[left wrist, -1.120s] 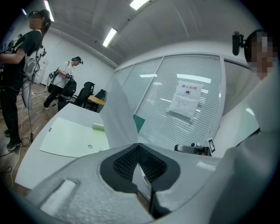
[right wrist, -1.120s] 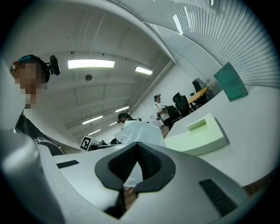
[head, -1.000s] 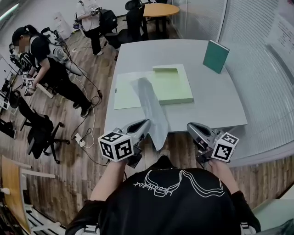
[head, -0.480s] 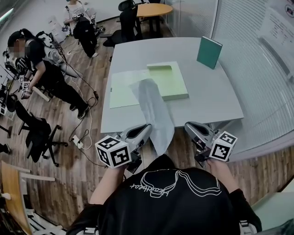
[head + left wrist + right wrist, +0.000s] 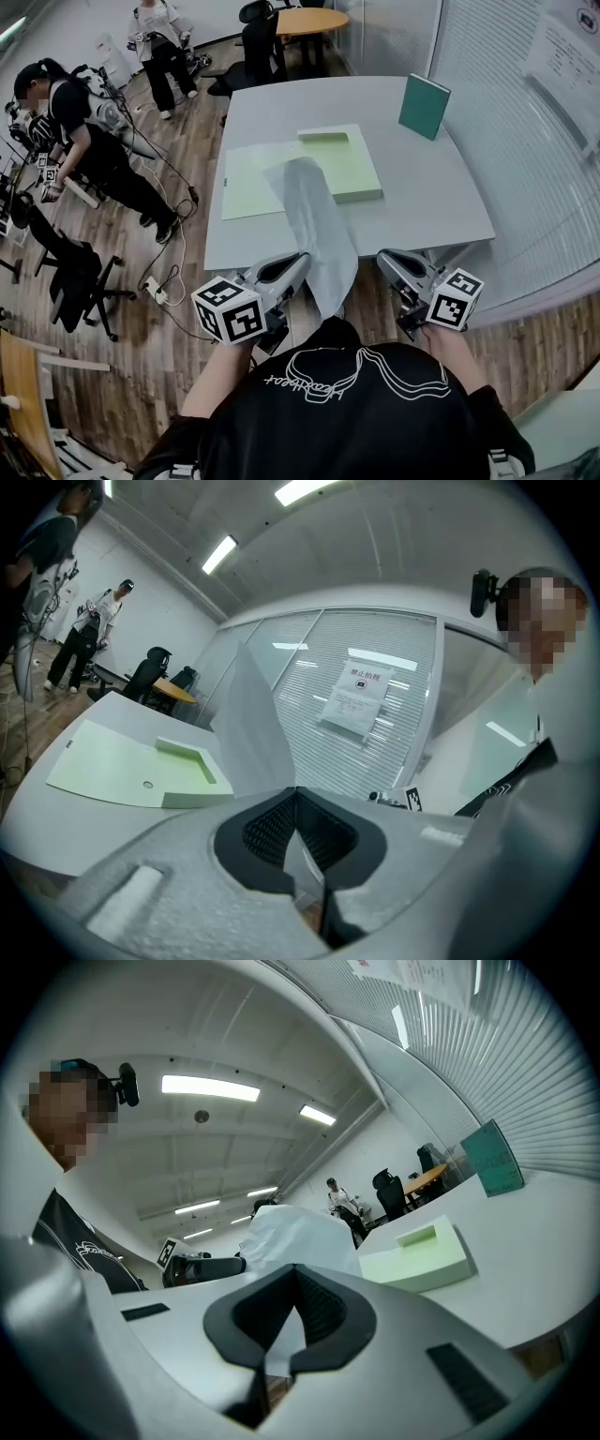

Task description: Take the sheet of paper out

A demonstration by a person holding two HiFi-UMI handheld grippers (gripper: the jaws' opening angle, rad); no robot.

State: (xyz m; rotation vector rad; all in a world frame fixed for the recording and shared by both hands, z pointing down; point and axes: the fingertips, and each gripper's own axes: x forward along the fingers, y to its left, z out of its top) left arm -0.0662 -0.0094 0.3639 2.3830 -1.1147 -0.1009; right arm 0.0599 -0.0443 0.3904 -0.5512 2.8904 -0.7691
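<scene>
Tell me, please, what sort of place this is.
Probably an office or lab: a grey meeting table, a glass partition with blinds, and swivel chairs on a wooden floor.

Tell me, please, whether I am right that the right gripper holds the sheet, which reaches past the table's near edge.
Not quite: it is the left gripper that holds the sheet, as the head view shows. The right gripper is apart from it, with its jaws together. The sheet does reach past the table's near edge.
</scene>
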